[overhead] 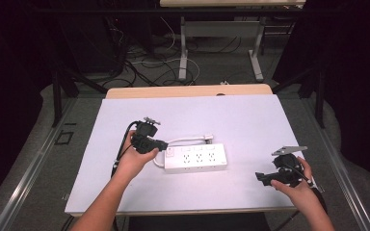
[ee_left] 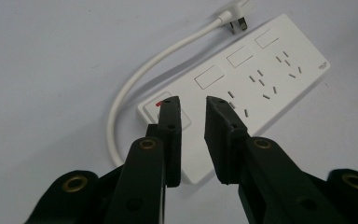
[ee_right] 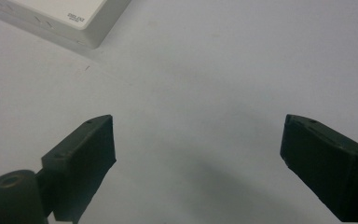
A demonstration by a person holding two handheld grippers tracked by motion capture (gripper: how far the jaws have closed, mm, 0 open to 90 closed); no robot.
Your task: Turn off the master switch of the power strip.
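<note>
Left gripper (ee_left: 193, 105) over the power strip's (overhead: 196, 158) switch end

My left jaws are slightly apart, empty; right gripper (ee_right: 198, 149) released wide. The strip lies mid-table; a skewed press could shove it sideways.

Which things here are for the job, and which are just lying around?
For the job:
- white power strip, with its cord and plug
- left gripper, slightly open above the strip's switch end, nothing between its jaws
- right gripper, wide open over bare table

Just lying around:
- cables on the floor behind the table
- far desk's legs
</note>
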